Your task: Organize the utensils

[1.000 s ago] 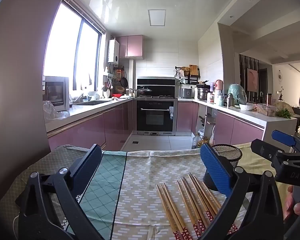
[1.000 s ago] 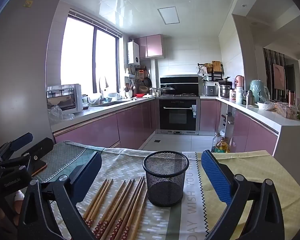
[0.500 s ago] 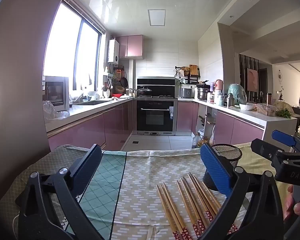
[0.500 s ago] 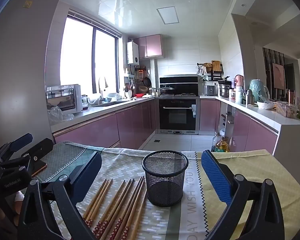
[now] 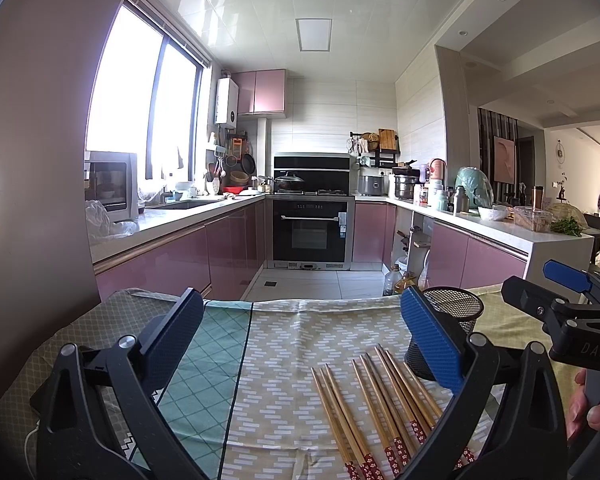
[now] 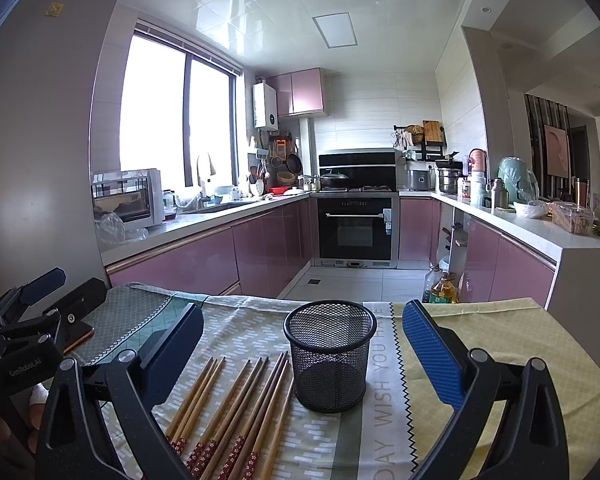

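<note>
The left gripper (image 5: 300, 336) and the right gripper (image 6: 302, 338) are held low and level, side by side and apart, each with its blue-padded jaws spread wide and gripping nothing. A hand (image 5: 592, 410) wraps the right gripper's handle at the edge of the left wrist view, thumb forward. Fingers (image 6: 4, 436), apparently the left hand's, show dimly beneath the left gripper's body.

My right gripper (image 6: 302, 354) hovers, jaws wide. Mesh cup (image 6: 328, 354) stands upright ahead; chopsticks (image 6: 236, 408) lie just left on the surface (image 6: 500, 344).
</note>
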Demonstrator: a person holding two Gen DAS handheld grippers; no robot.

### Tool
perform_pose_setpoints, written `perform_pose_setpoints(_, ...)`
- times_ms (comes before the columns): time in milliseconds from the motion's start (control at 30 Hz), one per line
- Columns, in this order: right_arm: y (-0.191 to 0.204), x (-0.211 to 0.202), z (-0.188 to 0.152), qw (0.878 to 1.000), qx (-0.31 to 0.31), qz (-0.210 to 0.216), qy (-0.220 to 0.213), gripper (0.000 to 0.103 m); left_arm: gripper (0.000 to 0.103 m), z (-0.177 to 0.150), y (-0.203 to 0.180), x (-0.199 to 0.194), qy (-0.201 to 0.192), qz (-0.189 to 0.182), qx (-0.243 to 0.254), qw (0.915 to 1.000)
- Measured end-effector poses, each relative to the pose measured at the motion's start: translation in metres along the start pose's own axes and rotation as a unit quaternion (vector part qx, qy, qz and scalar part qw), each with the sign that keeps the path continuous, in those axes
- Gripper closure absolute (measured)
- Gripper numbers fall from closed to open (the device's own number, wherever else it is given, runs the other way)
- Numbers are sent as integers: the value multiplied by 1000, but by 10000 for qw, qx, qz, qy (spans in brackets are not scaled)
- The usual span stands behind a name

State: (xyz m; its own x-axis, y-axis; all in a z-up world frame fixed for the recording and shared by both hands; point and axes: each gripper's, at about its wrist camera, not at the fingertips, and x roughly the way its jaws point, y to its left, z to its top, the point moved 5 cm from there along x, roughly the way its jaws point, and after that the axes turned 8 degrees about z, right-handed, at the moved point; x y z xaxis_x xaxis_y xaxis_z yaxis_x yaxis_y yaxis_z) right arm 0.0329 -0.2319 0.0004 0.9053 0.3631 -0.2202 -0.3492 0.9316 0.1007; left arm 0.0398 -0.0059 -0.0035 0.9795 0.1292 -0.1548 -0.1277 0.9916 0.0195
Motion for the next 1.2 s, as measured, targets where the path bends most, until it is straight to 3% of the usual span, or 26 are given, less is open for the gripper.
perform_pose_setpoints(1200,1,1,1,10000,-24,2,-56,7,6,0,-1,0,15,-9,1,10000)
